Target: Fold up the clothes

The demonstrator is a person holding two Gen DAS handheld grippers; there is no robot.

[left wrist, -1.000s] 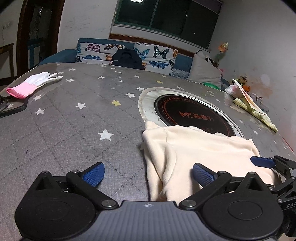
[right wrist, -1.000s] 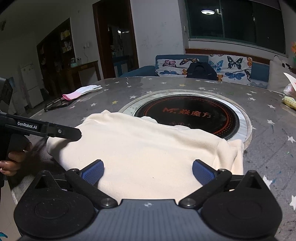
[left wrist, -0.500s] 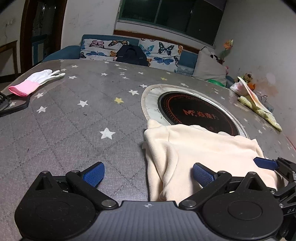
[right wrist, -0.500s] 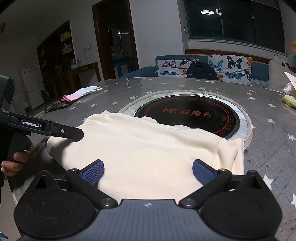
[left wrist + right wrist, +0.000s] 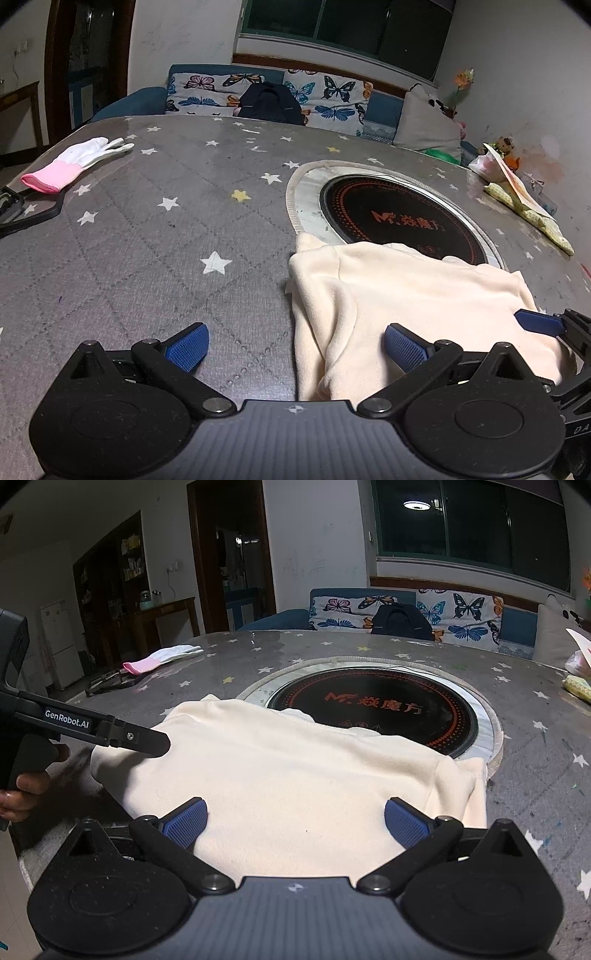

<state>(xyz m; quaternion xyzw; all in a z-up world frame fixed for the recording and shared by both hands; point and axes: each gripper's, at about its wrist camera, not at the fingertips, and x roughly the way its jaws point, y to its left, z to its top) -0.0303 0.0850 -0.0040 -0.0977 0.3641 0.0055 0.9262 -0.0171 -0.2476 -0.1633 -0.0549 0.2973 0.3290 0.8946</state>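
Note:
A cream fleece garment (image 5: 406, 295) (image 5: 295, 775) lies folded on the grey star-patterned table (image 5: 147, 240), its far edge over the black round hob (image 5: 399, 218). My left gripper (image 5: 295, 345) is open at the garment's left edge, its right pad over the cloth and its left pad over bare table. My right gripper (image 5: 293, 821) is open above the near side of the garment, nothing between its pads. The left gripper's finger (image 5: 140, 738) shows in the right wrist view, above the garment's left corner. A right-gripper fingertip (image 5: 539, 323) shows at the garment's right edge.
A white and pink glove (image 5: 74, 162) and a black frame (image 5: 26, 214) lie at the far left of the table. Yellow cloth and paper (image 5: 524, 199) sit at the right edge. A butterfly-print sofa with a dark bag (image 5: 271, 103) stands behind. A hand (image 5: 22, 794) holds the left gripper.
The left wrist view has shifted slightly, the garment now sitting a little lower and further right in it. Both grippers stay open and the garment has not visibly moved.

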